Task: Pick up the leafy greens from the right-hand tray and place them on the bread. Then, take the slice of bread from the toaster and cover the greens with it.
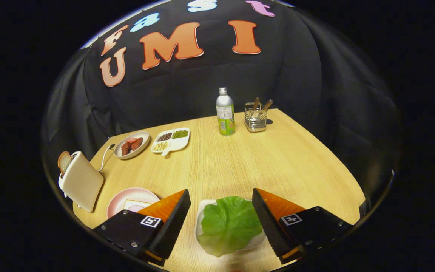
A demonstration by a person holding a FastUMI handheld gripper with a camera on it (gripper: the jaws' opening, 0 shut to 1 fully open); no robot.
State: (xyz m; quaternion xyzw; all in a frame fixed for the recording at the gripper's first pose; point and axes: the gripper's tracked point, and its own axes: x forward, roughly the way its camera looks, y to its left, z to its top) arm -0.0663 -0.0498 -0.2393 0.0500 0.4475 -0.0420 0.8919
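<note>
Nothing is completed yet. The gripper (pixel 221 217) has its jaws released, straddling the leafy greens (pixel 228 224) on their tray (pixel 201 211). Bread (pixel 134 206) left of the jaws remains bare; toaster (pixel 83 181) slice (pixel 64 161) unmoved.

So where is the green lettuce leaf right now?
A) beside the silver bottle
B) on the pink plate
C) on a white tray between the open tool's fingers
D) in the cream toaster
C: the green lettuce leaf lies on its white tray, with the open tool straddling it, fingers apart.
</note>
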